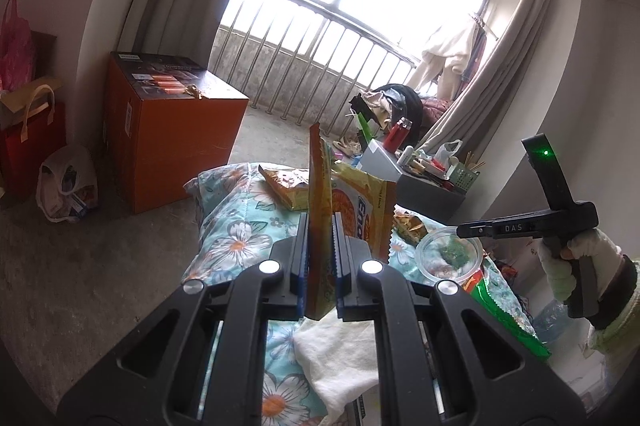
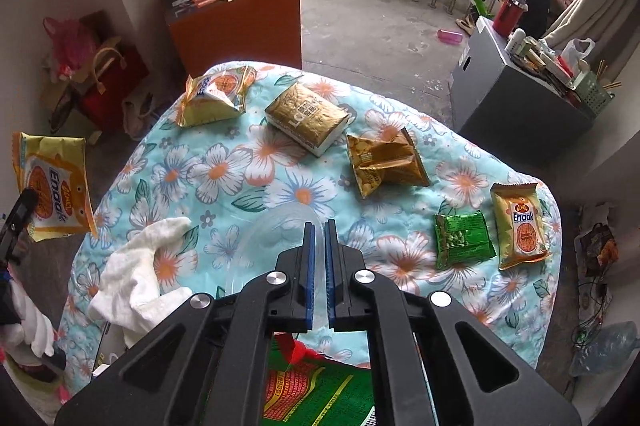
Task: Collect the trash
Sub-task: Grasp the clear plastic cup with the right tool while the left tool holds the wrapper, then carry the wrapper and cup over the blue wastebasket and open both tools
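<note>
My left gripper (image 1: 320,222) is shut on a yellow-orange Enaak snack packet (image 1: 320,181), held edge-on and lifted above the floral tablecloth (image 1: 236,226). The right wrist view shows that packet (image 2: 52,185) hanging off the table's left side. My right gripper (image 2: 319,226) points down at the table, shut on the rim of a clear plastic cup (image 2: 276,238). From the left wrist the same cup (image 1: 448,258) shows green scraps inside. Loose wrappers lie on the cloth: another Enaak packet (image 2: 214,97), a gold packet (image 2: 308,115), a crumpled brown-gold one (image 2: 384,159), a green one (image 2: 462,238), and an Enaak packet (image 2: 520,226).
A white cloth (image 2: 140,274) lies at the table's near left, and a big green bag (image 2: 312,390) sits under my right gripper. An orange box (image 2: 236,13) stands beyond the table. A grey box (image 2: 516,97) with clutter is at the right. A red bag (image 1: 32,141) leans by the left wall.
</note>
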Motion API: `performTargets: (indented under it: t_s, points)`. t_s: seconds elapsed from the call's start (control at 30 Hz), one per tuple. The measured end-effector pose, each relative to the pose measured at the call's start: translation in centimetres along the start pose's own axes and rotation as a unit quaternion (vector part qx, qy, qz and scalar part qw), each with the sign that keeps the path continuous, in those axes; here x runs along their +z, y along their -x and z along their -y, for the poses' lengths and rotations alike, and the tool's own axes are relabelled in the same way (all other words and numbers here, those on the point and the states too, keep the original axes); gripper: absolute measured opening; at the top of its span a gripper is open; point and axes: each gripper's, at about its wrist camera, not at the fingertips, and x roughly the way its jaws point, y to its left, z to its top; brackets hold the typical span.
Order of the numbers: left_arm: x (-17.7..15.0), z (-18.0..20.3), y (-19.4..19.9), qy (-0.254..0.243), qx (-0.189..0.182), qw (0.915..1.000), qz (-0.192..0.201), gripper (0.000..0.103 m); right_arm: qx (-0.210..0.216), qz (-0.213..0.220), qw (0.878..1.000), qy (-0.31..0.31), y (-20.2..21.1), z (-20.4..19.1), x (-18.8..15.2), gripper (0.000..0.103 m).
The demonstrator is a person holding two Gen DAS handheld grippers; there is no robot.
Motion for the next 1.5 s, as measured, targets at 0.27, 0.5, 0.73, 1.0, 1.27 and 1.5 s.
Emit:
performTargets:
  t_s: [0.27,0.5,0.73,1.0,1.27,1.5]
  points:
    - [0.7,1.1,1.1,-0.003,-0.006,0.9999,0.012,0.009,-0.008,0.074,0.996,-0.055,3.2,2.6,0.0,0.005]
    - [2.1,2.9,3.3,-0.014,-0.020,0.9993,0.028,0.009,0.000,0.141,0.984,-0.104,8.9,6.0,-2.9,0.005]
    - [3.1,7.1,6.2,-0.047,-0.054,0.9968,0.036,0.008,-0.012,0.196,0.966,-0.167,14.6,10.0,-10.8,0.005]
    - [2.6,14.9,8.3,-0.113,-0.110,0.9873,0.017,0.008,-0.055,0.220,0.945,-0.235,18.0,14.8,-21.7,0.005]
    - [-0.8,23.2,7.4,-0.152,-0.162,0.9742,-0.037,0.009,-0.068,0.229,0.925,-0.295,20.0,19.4,-29.9,0.005]
    - [-4.9,31.2,5.5,-0.200,-0.214,0.9520,-0.091,0.008,-0.092,0.237,0.904,-0.345,22.0,23.5,-36.3,0.005]
